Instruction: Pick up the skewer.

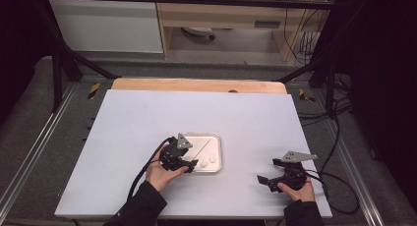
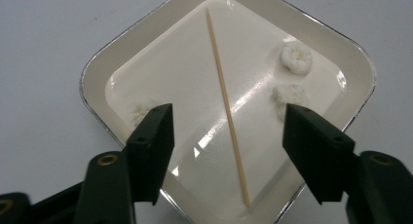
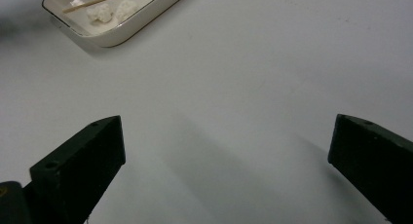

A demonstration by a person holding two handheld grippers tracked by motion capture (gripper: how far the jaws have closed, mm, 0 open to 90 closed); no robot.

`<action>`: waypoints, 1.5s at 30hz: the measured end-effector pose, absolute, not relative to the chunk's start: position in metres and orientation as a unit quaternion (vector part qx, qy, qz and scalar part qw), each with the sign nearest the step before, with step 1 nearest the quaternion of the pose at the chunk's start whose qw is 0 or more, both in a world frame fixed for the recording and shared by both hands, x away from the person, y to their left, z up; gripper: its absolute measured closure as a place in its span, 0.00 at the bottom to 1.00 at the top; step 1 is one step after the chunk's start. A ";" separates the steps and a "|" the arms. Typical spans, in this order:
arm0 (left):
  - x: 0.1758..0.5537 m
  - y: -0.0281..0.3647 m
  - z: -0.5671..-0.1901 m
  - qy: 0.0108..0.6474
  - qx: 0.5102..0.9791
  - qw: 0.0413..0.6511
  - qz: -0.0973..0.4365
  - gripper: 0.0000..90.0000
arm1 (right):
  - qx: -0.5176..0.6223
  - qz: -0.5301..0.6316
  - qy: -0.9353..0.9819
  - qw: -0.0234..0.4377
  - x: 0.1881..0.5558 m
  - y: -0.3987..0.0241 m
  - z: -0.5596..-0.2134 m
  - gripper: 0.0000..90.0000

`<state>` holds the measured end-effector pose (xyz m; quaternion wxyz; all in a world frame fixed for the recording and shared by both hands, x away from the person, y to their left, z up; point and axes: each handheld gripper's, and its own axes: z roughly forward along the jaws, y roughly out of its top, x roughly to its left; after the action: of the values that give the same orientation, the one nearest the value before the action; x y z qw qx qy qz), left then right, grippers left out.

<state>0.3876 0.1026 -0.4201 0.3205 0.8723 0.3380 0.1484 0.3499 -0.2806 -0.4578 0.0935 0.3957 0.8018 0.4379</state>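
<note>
We see the left gripper (image 1: 189, 163) held over the near left corner of a shallow white tray (image 1: 219, 152) that sits a little right of the table's (image 1: 128, 127) middle, toward the near edge. In the left gripper view its two black jaws stand apart above the tray (image 2: 97, 68), pressing on nothing. Between them, lower down on the tray floor, lies a thin wooden skewer (image 2: 226, 102), running from the tray's far part to its near rim. The jaws straddle the near half of the skewer without touching it, as far as we can tell.

Three small white puffy pieces lie in the tray. One piece (image 2: 297, 57) sits toward the right corner, a second piece (image 2: 290, 95) lies just nearer, close to the right jaw's tip, and a third piece (image 2: 139, 109) is partly hidden behind the left jaw's tip.

The right gripper (image 1: 268, 181) is held low over bare table near the near right edge, well apart from the tray. In the right gripper view its jaws are spread wide with nothing but white tabletop (image 3: 243, 87) between them; the tray's corner (image 3: 122, 31), the skewer's end (image 3: 97, 0) and two white pieces (image 3: 112, 10) show far off at the upper left.
</note>
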 end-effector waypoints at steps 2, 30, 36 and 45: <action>0.389 0.101 -0.422 0.341 0.872 0.320 0.144 0.46 | 0.395 0.438 0.802 0.094 0.350 -0.281 -0.458 0.01; 0.390 0.091 -0.436 0.347 0.879 0.296 0.140 0.86 | 0.395 0.438 0.803 0.092 0.350 -0.280 -0.458 0.01; 0.389 0.090 -0.436 0.353 0.877 0.297 0.138 0.92 | 0.395 0.438 0.803 0.091 0.350 -0.280 -0.459 0.01; 0.387 0.090 -0.438 0.367 0.868 0.301 0.144 0.97 | 0.393 0.437 0.804 0.093 0.351 -0.280 -0.459 0.01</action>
<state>0.3873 0.0897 -0.4375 0.3007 0.8683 0.3673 0.1443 0.3505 -0.2798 -0.4587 0.0926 0.3930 0.8035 0.4374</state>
